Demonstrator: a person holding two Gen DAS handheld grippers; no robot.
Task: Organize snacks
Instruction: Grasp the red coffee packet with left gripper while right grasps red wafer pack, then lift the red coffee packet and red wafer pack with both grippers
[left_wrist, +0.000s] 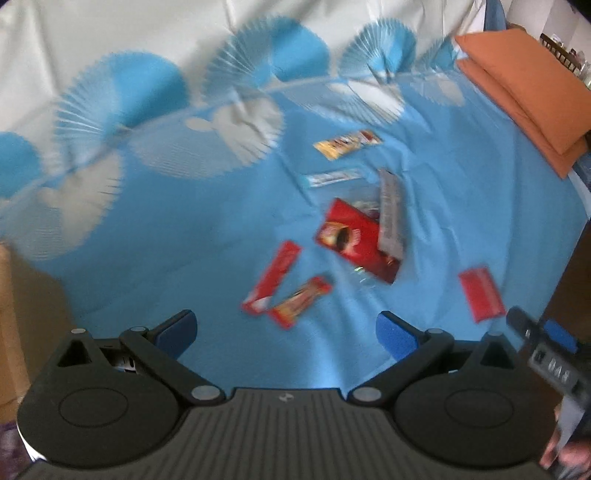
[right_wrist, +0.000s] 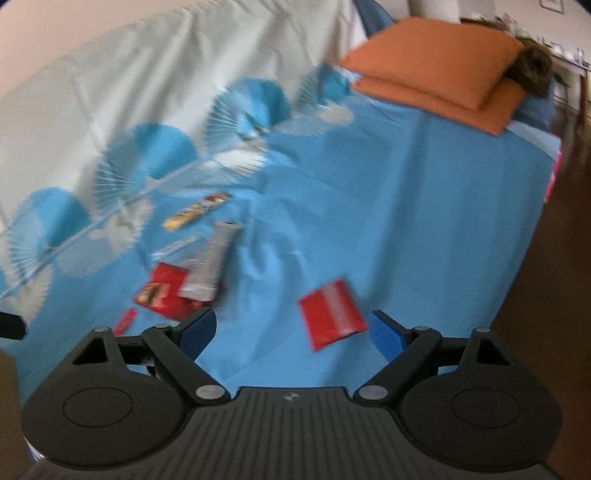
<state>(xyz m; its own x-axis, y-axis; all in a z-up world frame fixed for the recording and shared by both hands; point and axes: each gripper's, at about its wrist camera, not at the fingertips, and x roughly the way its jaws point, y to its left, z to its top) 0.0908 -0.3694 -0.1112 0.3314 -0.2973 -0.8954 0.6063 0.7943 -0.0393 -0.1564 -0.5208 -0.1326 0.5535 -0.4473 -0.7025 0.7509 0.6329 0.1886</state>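
The bed is looked down on steeply from the left wrist camera, past the open left gripper (left_wrist: 286, 334), from well above the blue sheet (left_wrist: 184, 240). From the right wrist camera a shallower view is taken – further right, toward the orange pillows (right_wrist: 436, 70). Both views share the scattered snack packets (left_wrist: 354, 240) – blurred throughout.

Bare blue sheet (right_wrist: 424, 229) beside scattered snack packets (left_wrist: 354, 236) — orange pillows (right_wrist: 436, 70) beyond
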